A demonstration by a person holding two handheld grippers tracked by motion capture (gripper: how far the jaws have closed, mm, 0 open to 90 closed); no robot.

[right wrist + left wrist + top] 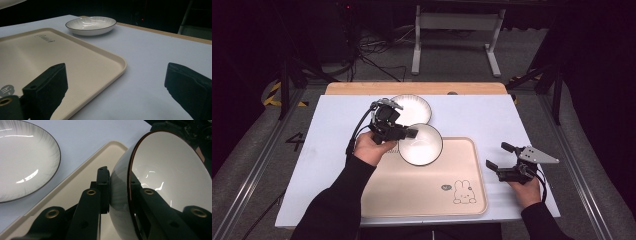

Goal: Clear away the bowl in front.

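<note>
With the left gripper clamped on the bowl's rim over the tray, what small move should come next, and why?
Probably lower the bowl onto the tray. The left gripper pinches its rim, one jaw inside and one outside, with the bowl tilted above the tray's far corner. The right gripper rests open beside the tray.

Blk sleeves, blk jaws w/ brass screws, blk cables.

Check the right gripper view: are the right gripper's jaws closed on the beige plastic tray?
No: the right gripper has its jaws wide apart, and the beige plastic tray's corner lies untouched between them.
</note>
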